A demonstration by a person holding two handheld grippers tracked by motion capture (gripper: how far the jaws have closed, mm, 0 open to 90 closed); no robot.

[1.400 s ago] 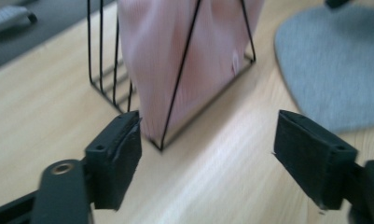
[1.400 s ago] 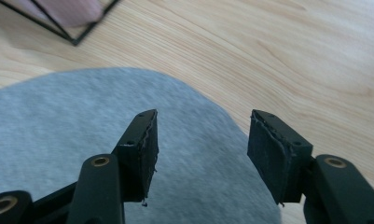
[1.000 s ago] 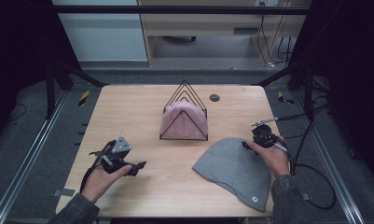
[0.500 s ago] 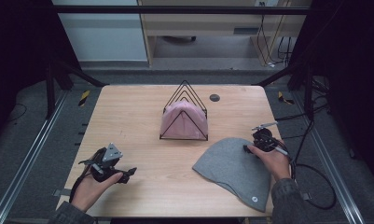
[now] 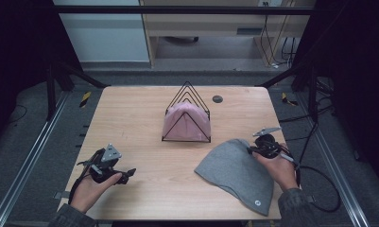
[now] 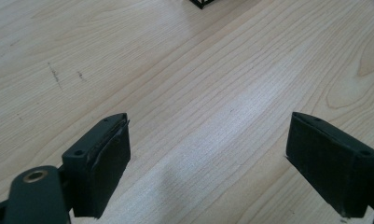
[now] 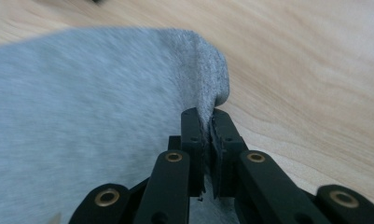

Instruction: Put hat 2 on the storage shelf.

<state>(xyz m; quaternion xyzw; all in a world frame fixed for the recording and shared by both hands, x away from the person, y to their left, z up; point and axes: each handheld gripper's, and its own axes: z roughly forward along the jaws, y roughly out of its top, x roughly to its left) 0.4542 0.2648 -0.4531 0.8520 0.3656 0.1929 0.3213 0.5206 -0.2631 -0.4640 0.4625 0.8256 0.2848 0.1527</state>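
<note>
Grey beanie [image 5: 236,172] looks soft and floppy, best pinched at its edge, where the right gripper [image 5: 265,144] jaws clamp it; left gripper [image 5: 109,168] jaws gape wide.

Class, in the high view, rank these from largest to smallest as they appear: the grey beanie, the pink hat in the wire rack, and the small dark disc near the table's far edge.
1. Grey beanie, clearly the widest patch.
2. Pink hat, smaller, though it sits farther from the camera and folded in the wire rack, so its real size may be similar.
3. Dark disc, by far the smallest.

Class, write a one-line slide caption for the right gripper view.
Right gripper pinching the edge of a grey knitted beanie.
</note>
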